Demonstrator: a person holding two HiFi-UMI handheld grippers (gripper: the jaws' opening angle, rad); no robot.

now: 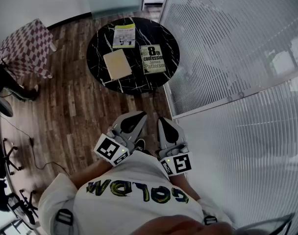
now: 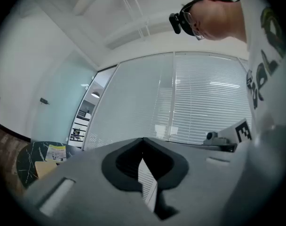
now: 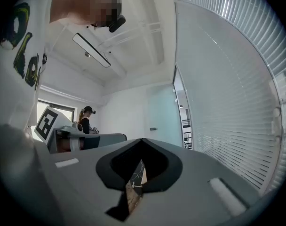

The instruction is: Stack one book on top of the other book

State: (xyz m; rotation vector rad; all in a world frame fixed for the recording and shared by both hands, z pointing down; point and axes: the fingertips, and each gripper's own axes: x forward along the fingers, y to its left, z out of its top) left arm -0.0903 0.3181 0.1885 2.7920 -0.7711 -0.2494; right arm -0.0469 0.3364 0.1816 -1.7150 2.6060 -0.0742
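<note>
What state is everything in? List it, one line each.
Left gripper: shut, empty.
Right gripper: shut, empty.
Green book: flat on table, unstacked.
Tan book: flat, closed, unstacked.
Novel: flat, closed, unstacked.

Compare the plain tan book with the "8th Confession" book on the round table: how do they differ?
Cover: the tan book is plain and pale; the 8th Confession book is olive-green with large lettering. Place: in the head view the tan book lies left, the 8th Confession book right. Shared: both lie flat on the black table, apart, neither stacked.
</note>
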